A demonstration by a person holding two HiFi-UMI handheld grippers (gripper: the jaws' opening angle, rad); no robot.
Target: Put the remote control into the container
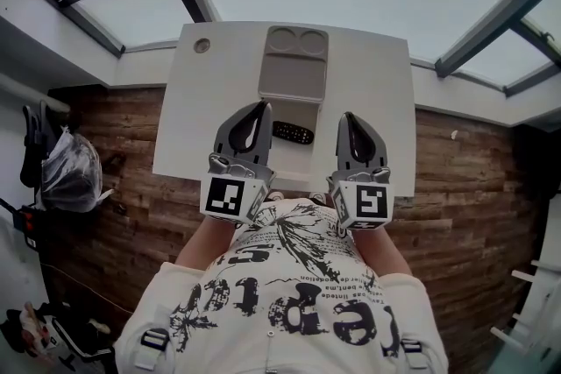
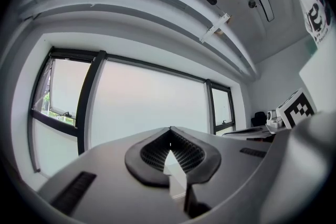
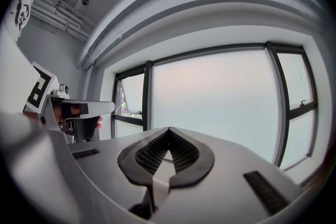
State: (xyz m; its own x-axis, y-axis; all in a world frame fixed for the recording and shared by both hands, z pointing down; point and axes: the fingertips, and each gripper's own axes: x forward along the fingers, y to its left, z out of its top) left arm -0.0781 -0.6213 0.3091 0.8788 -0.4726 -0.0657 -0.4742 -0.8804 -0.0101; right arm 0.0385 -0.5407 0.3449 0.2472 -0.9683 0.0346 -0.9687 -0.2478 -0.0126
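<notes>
A black remote control (image 1: 293,132) lies on the white table (image 1: 197,123), near its front edge. Just beyond it a grey container (image 1: 294,66) with two round recesses at its far end rests on the table. My left gripper (image 1: 261,106) is to the left of the remote and my right gripper (image 1: 346,116) to its right, both held level and apart from it. Both are shut with nothing between the jaws. In the left gripper view the left gripper (image 2: 169,129) faces only windows, and so does the right gripper (image 3: 169,130) in its own view; neither shows the remote.
A small round grommet (image 1: 202,45) sits at the table's far left corner. Wooden floor surrounds the table, with a dark bag (image 1: 70,171) and clutter at the left. Large windows run along the wall beyond the table.
</notes>
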